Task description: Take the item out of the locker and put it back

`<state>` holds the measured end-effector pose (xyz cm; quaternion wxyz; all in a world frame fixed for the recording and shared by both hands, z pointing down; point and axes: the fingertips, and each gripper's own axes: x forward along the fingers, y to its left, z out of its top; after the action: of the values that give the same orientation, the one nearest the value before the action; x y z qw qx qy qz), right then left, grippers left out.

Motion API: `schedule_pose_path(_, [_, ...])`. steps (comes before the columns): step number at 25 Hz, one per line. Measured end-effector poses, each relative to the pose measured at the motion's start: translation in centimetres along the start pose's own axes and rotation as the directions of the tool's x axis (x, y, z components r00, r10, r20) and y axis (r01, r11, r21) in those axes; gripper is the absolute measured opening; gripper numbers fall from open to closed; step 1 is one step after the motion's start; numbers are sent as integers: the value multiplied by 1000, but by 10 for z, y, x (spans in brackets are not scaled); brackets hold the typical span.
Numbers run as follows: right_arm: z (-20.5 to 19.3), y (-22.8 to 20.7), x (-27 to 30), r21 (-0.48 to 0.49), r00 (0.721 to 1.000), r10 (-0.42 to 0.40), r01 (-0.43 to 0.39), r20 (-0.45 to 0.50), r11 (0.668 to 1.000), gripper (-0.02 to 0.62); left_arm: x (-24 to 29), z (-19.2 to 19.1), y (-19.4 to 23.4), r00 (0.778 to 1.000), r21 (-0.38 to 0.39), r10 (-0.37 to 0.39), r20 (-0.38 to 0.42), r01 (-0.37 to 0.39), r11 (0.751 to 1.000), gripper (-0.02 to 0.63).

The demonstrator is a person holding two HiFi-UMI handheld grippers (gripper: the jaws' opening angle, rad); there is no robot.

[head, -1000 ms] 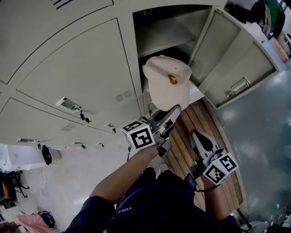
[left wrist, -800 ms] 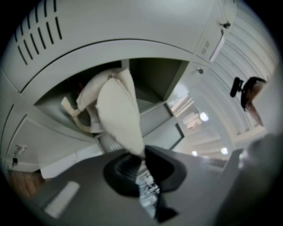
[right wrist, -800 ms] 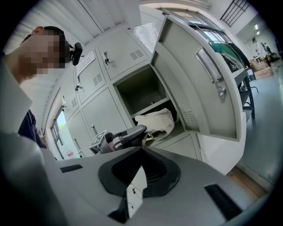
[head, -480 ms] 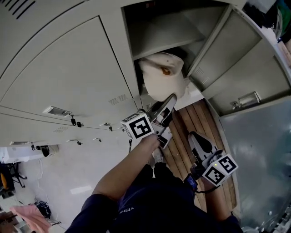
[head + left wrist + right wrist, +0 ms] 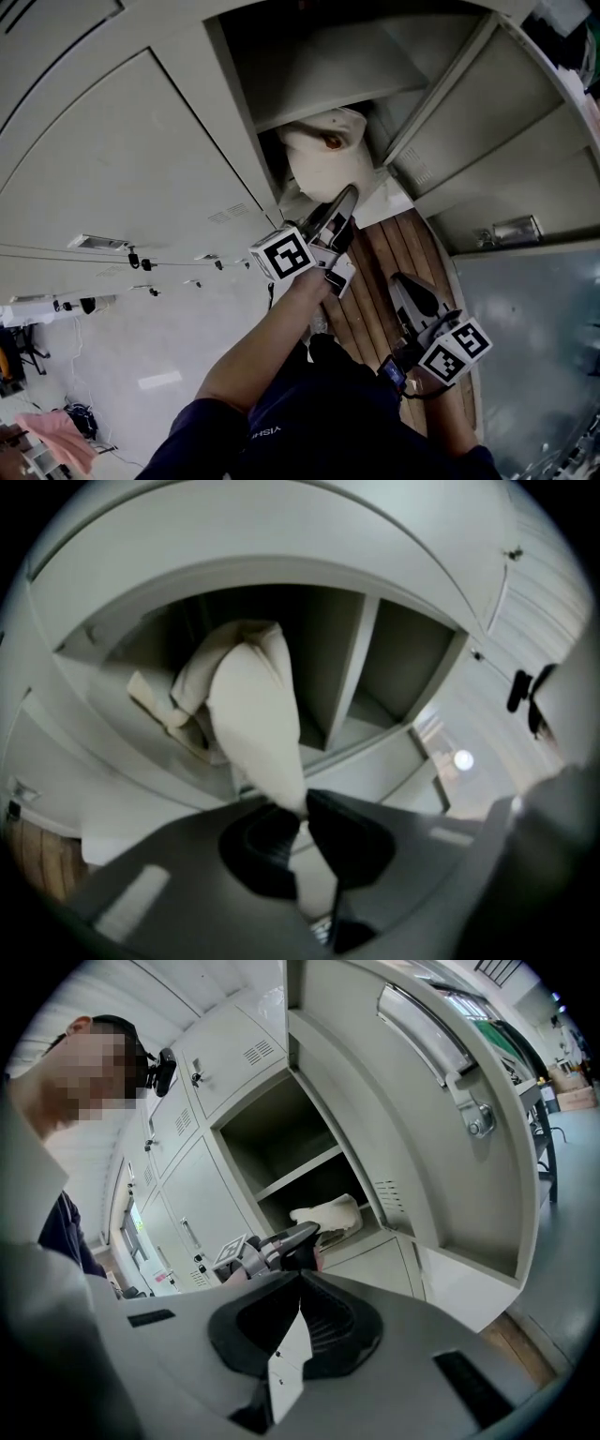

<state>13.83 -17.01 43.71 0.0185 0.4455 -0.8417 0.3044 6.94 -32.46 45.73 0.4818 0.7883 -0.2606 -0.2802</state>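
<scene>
Cap, cream-coloured, sits at the mouth of the open locker, in the compartment below the shelf. Whether it rests on the compartment floor cannot be determined. The left gripper points into that opening, its jaws closed tight on the cap's edge, with fabric pinched between the pads. The right gripper is held lower, well apart from the cap, over wooden planks. Its jaws are closed together with nothing between them. The locker door stands open to the right.
</scene>
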Motion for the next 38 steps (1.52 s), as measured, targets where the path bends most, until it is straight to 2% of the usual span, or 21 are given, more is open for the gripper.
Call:
schedule_pose_path(16, [-2,-17,12,6,999,17,-17,-45,1000,6,9,5,37,996,-67,66,63,-62,996,21])
schedule_pose_path(30, [-2,-19,13,12,999,27,-27,-45,1000,6,11,9,47,992,-166,72,101,-55,985,23])
schedule_pose_path(38, [-1,-15,17,8,998,43,-43,-47,999,6,5,0,47,993,-219,67,95,-45,975,32])
